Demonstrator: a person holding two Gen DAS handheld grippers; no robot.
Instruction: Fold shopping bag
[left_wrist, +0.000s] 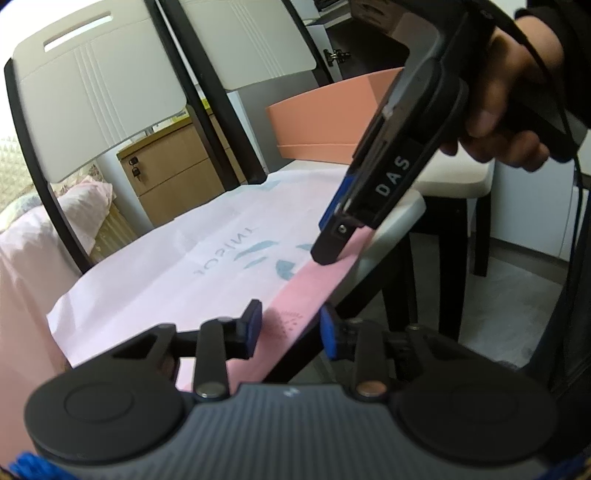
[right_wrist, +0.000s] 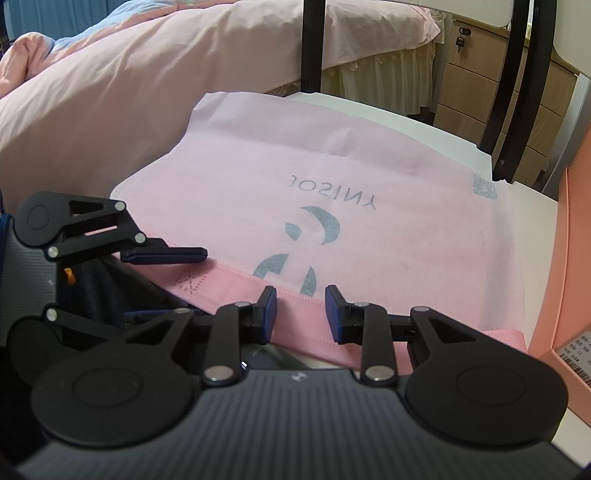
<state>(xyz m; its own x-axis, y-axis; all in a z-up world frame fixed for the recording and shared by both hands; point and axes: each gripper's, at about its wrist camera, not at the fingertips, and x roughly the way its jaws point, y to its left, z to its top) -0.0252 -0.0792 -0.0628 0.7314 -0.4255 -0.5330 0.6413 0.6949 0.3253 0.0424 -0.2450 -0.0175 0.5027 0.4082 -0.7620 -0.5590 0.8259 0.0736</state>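
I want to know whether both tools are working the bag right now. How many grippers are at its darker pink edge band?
2. The left gripper straddles the shopping bag's band near one end; the right gripper straddles it further along. Both have open jaws.

Soft even daylight, slight motion blur, strong fisheye bending at edges.

White letters "DAS" ran along the black body of the right gripper (left_wrist: 330, 254). The pink shopping bag (right_wrist: 369, 206) carried grey print seen reversed, apparently "YNISOL" or similar. A label on the orange box (right_wrist: 576, 350) was too small to read.
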